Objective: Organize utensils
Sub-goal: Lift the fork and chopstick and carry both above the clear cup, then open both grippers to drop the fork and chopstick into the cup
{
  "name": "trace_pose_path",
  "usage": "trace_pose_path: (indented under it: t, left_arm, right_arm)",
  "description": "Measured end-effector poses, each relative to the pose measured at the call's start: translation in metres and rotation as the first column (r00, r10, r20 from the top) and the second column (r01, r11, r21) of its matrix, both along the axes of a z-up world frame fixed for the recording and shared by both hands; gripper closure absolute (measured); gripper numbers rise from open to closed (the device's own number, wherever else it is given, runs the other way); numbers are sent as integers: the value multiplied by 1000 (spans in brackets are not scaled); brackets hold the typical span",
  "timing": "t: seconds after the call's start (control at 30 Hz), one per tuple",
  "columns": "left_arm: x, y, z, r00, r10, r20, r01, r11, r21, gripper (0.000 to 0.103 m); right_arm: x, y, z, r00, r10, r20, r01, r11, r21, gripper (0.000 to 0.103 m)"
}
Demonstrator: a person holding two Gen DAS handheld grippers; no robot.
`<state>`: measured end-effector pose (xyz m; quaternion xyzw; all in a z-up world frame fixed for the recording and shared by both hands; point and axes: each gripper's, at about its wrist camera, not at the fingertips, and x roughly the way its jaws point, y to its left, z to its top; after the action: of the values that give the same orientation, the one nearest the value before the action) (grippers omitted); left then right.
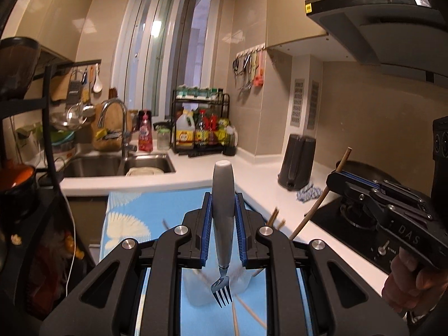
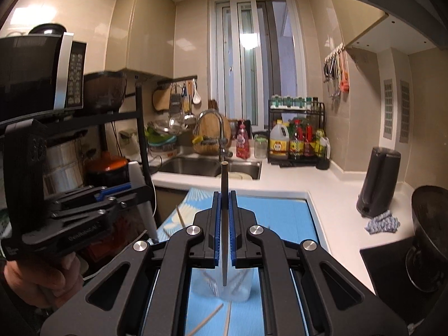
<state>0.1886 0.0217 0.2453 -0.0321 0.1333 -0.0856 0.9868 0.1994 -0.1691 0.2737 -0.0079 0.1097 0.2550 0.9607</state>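
My left gripper (image 1: 223, 218) is shut on a grey-handled fork (image 1: 223, 204), held upright with its tines (image 1: 222, 294) pointing down over a clear plastic container (image 1: 201, 291) on the blue mat (image 1: 140, 224). My right gripper (image 2: 224, 224) is shut on a dark chopstick (image 2: 224, 224), its tip hanging over the same clear container (image 2: 238, 285). The right gripper also shows in the left wrist view (image 1: 392, 210) with the chopstick (image 1: 316, 207) slanting down. The left gripper shows in the right wrist view (image 2: 84, 207). Loose wooden chopsticks (image 2: 207, 319) lie on the mat (image 2: 280, 215).
White counter (image 2: 330, 210) wraps around to a sink (image 2: 210, 168) with a tap. A condiment rack (image 2: 296, 137), a dark knife block (image 2: 378, 179), a blue cloth (image 2: 383, 221), a wok (image 2: 428, 238) on the stove and a shelf with a microwave (image 2: 36, 72) surround the mat.
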Motion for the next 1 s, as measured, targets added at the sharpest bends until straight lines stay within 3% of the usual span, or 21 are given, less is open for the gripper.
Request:
trace_pose_path:
  t: [0.13,0.27,0.57,0.7,0.8,0.87,1.0]
  left_arm:
    - [27,-4,11,999,-13,37,13,1000,-7,87]
    - [56,-8,2,999,-20,34,20,1000,22,87]
    - [96,-14,-63,994,-31,-100,41,994,97,87]
    - [92,-18,-81,985,-63,-160,83,989,121,87]
    - [76,-13,-75,987,-86,-137,102,989,109,86]
    - [60,-8,-65,989,-99,-110,109,990,91,85]
    - [29,2,-49,994,-90,-65,94,994,53,83]
  right_arm:
    - [16,9,13,999,-18,45,17,1000,23,98]
    - [39,17,4,998,-35,43,34,999,28,98]
    - [83,18,-57,995,-28,-97,29,1000,9,97]
    - [83,18,-79,987,-19,-161,16,1000,-19,93]
    - [72,14,-85,984,-15,-175,9,999,-33,92]
    - [63,8,-85,985,-21,-171,14,999,-41,83]
    - [40,-6,-80,987,-33,-157,29,999,-27,81]
